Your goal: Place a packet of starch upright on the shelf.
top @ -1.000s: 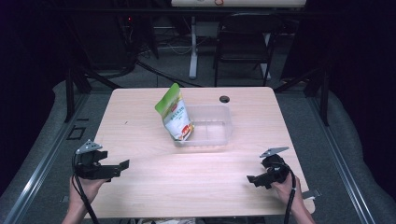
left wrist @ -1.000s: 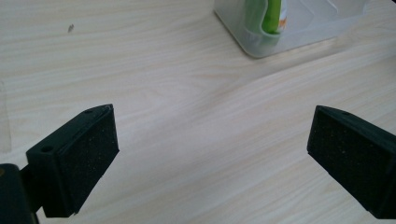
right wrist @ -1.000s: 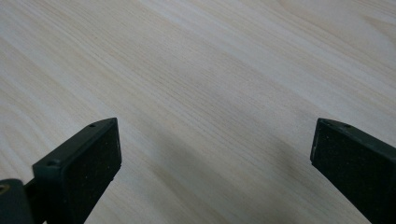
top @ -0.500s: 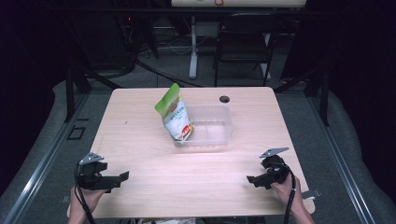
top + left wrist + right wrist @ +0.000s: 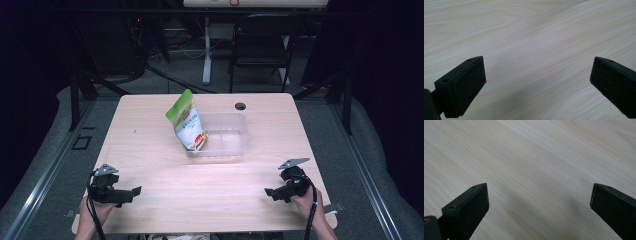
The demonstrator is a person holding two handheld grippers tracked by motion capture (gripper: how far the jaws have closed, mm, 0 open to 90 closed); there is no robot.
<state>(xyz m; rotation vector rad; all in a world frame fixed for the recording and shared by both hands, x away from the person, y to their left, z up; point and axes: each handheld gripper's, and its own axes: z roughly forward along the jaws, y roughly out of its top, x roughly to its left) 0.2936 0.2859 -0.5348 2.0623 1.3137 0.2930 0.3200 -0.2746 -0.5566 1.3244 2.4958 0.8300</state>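
Observation:
A green and white snack pouch (image 5: 188, 121) leans tilted against the left end of a clear plastic tub (image 5: 231, 146) at the middle of the wooden table (image 5: 150, 125). My left gripper (image 5: 134, 192) rests near the table's front left corner, jaws wide open over bare wood (image 5: 536, 82). Near the front right, my right gripper (image 5: 270, 192) is also open, with nothing between its pads (image 5: 469, 212). Both grippers are well in front of the pouch and the tub.
A small black round hole or cap (image 5: 240, 106) sits near the table's far edge. Beyond the table stand a dark chair (image 5: 260, 50) and a white desk leg (image 5: 206, 50). Grey floor surrounds the table.
My left gripper has drawn back toward the front left corner of the table. The right gripper, pouch and tub have stayed put.

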